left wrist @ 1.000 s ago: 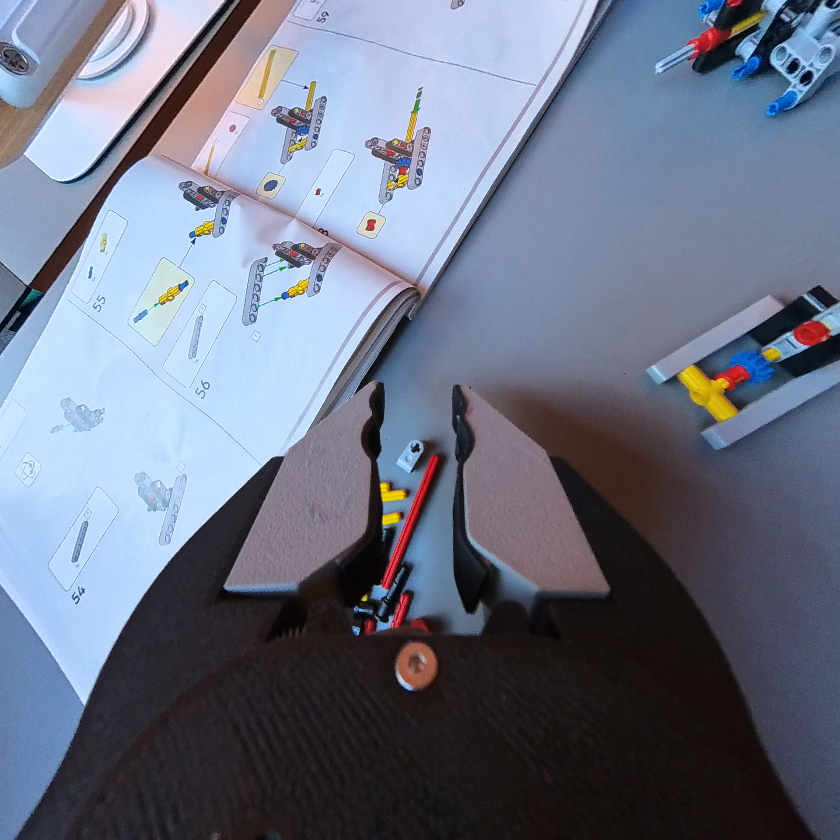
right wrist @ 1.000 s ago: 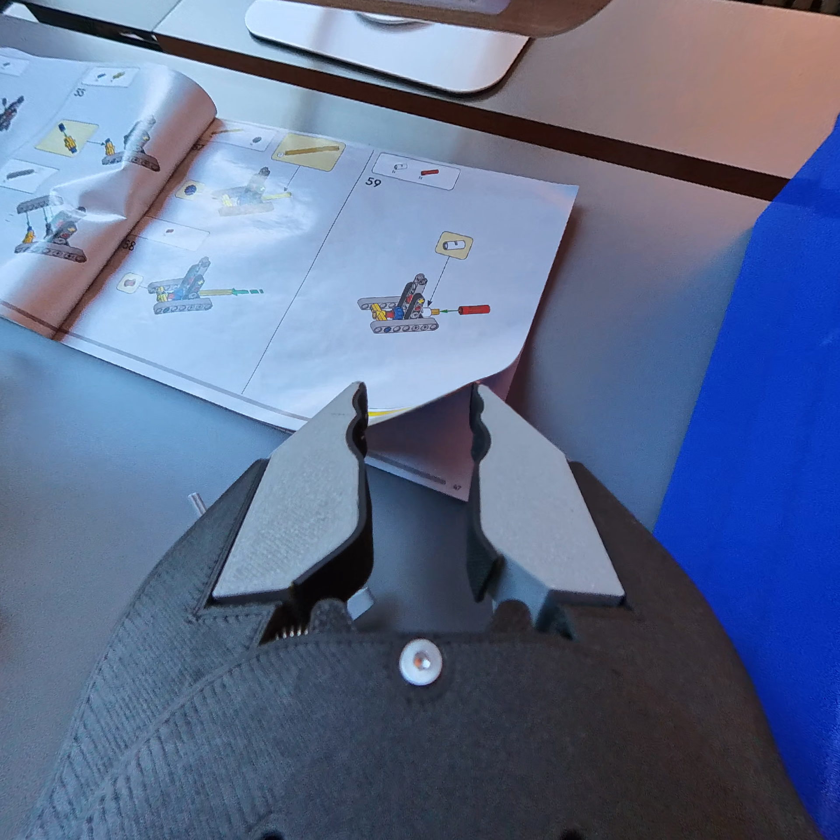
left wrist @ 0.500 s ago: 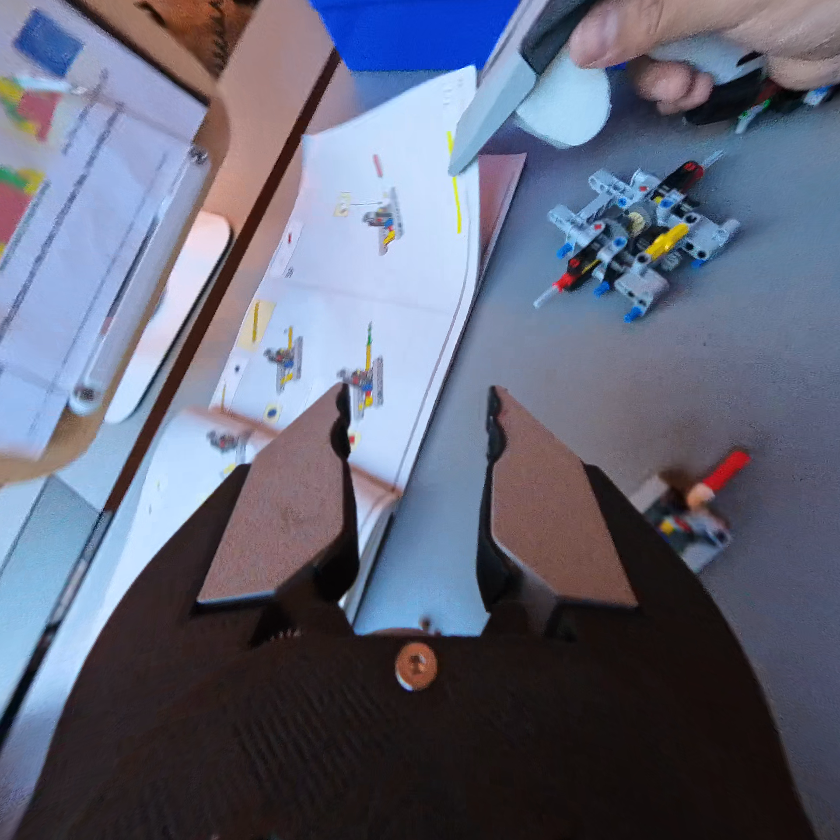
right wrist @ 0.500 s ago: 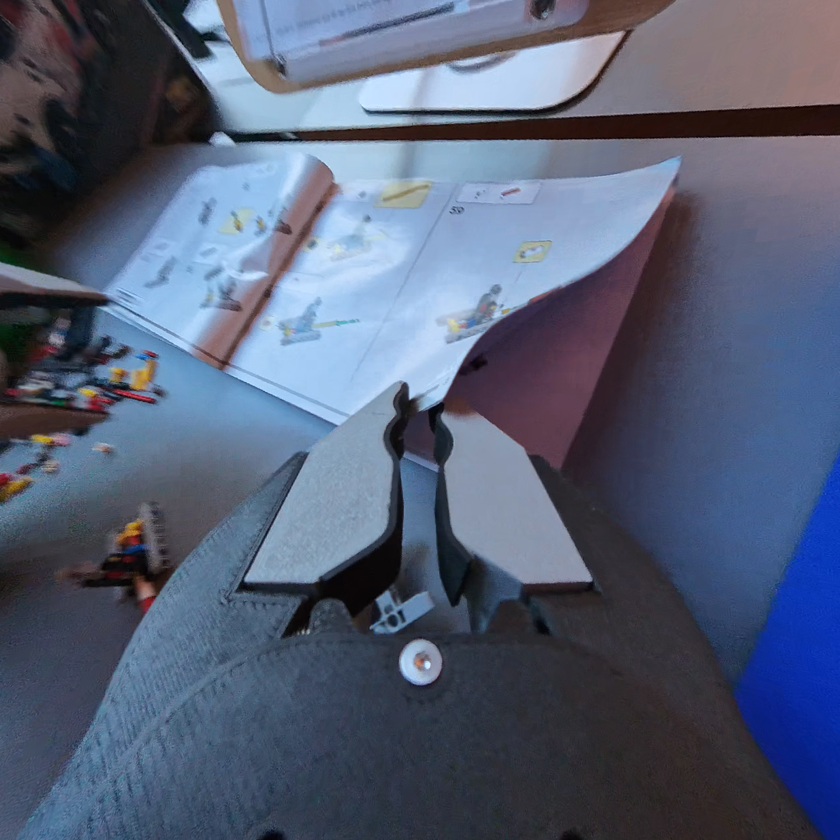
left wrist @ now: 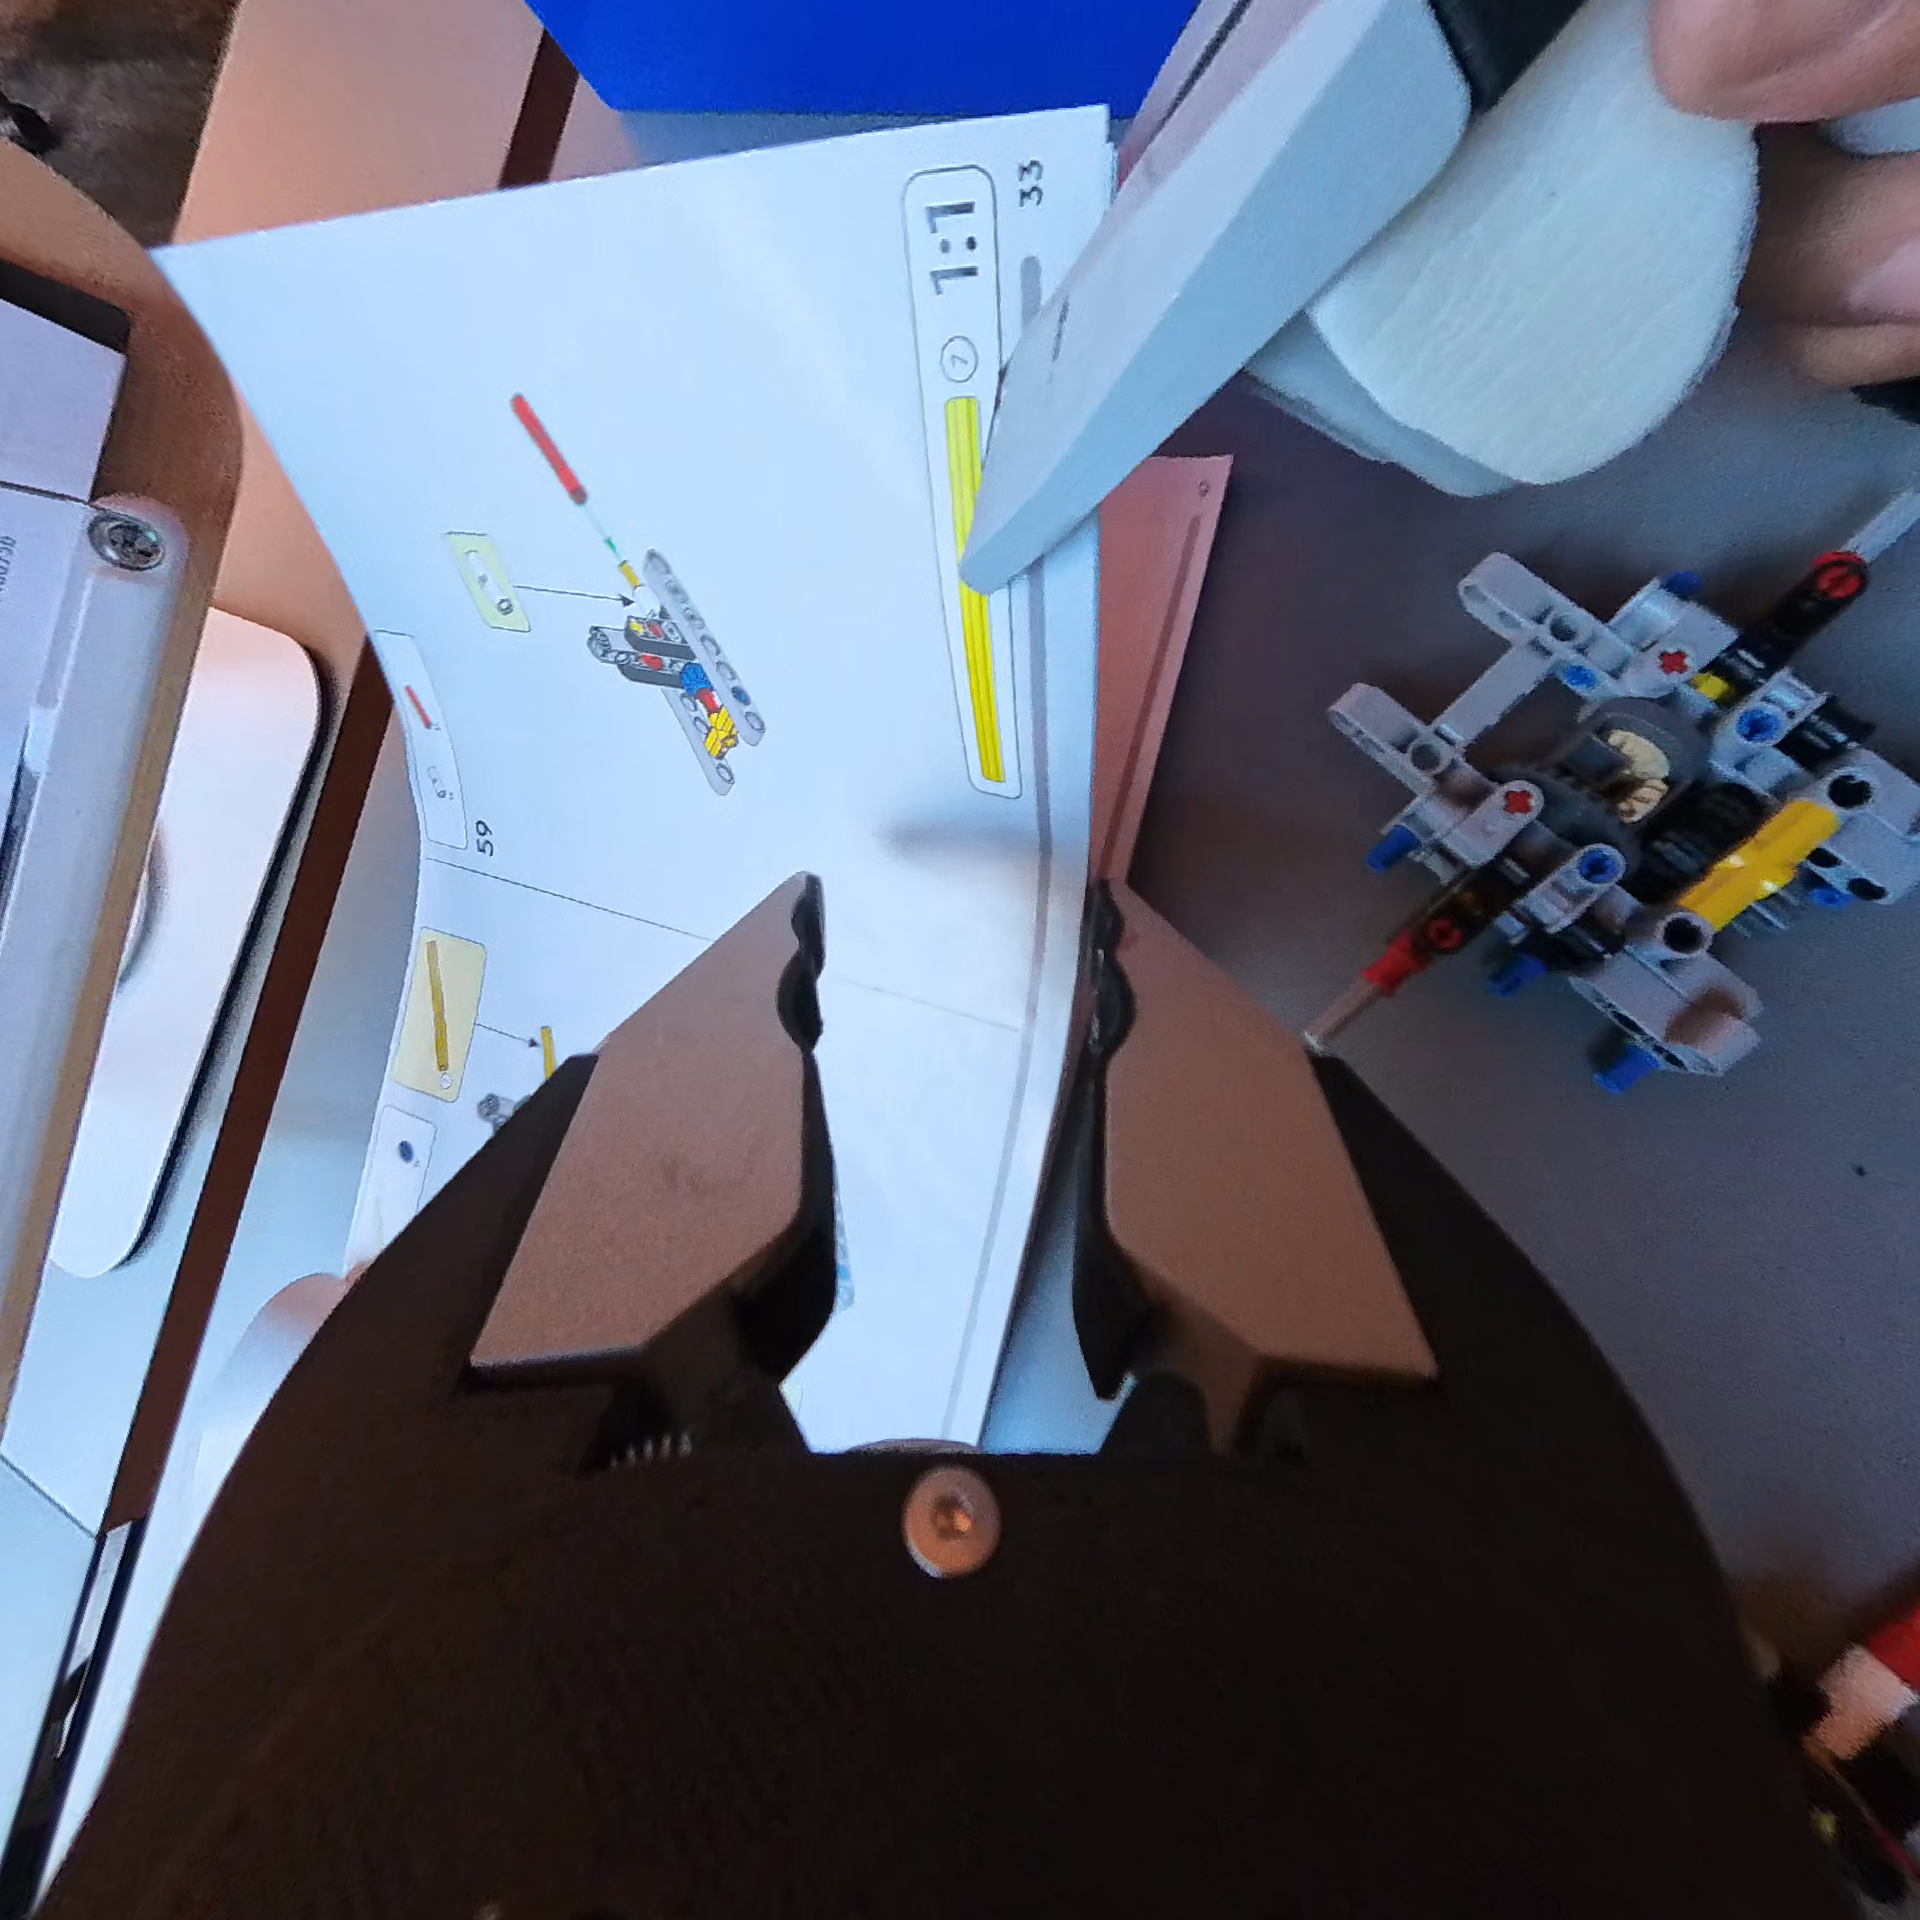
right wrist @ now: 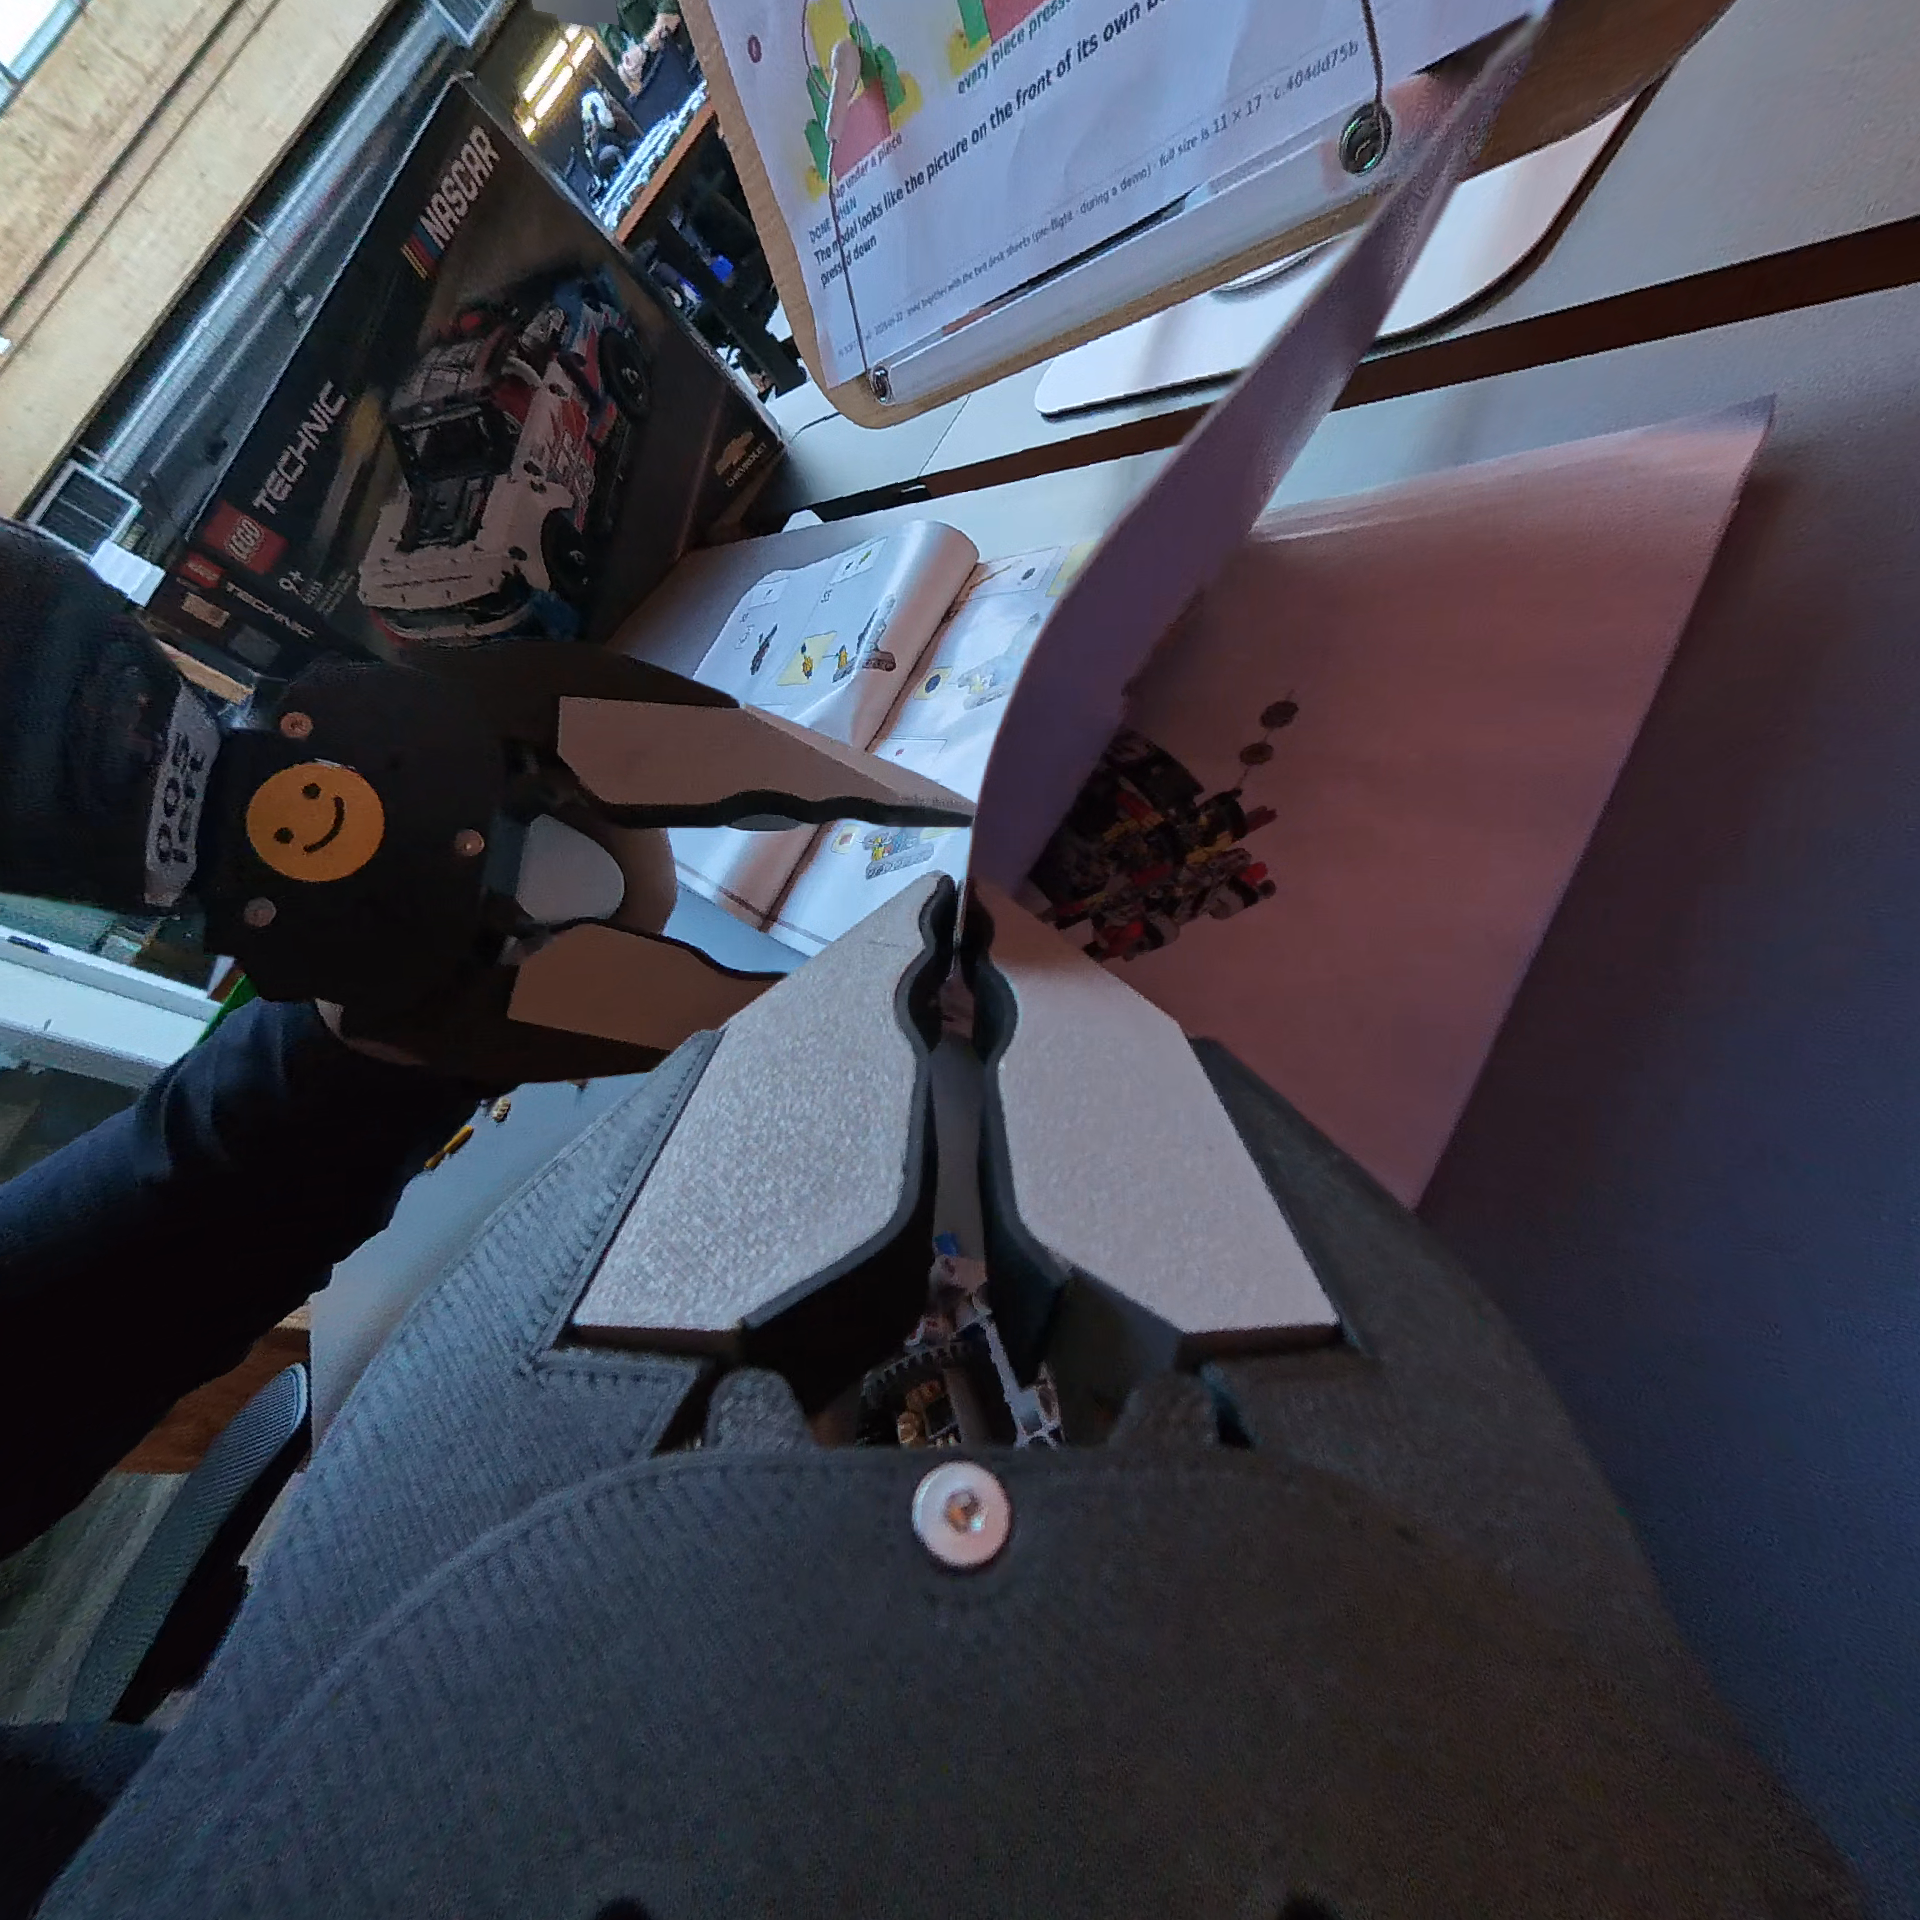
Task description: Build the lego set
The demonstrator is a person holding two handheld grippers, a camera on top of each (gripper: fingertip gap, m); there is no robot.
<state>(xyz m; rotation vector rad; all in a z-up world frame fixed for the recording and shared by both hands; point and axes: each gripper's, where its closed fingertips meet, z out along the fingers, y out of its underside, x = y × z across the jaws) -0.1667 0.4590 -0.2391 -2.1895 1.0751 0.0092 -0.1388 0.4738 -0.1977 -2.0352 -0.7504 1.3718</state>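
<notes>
Right wrist view: a single page (right wrist: pixel 1195 540) of the instruction booklet (right wrist: pixel 862 644) stands lifted and curled, pale on the side facing the camera, rising from the lower corner toward the top right. The right tongs (right wrist: pixel 958 914) are pressed together on that page's lower edge, pinching the paper between the wavy black pads. Under the lifted page lies the next sheet (right wrist: pixel 1455 727), pinkish in this light, printed with a dark, red and yellow model drawing. The rest of the booklet lies open on the grey worktop (right wrist: pixel 1714 1143), its other pages showing small step diagrams.

In the left wrist view the same page (left wrist: pixel 675 416) shows its printed face: white, with a grey, red, yellow and blue build diagram, a long yellow bar in an outlined box near its edge, and a grey line along the margin. The left tongs (left wrist: pixel 951 956) are spread, the page's edge running between the fingers; whether either pad touches the paper cannot be told. The right tongs' pale finger (left wrist: pixel 1122 416) comes in from the top right, a hand (left wrist: pixel 1808 125) behind it.

To the right on the worktop sits a partly built brick assembly (left wrist: pixel 1642 810) of grey beams with blue, red, black and yellow pieces. A black product box (right wrist: pixel 436 416) picturing a white race car stands beyond the booklet, next to a wood-framed board (right wrist: pixel 1091 187) holding a printed sheet.
</notes>
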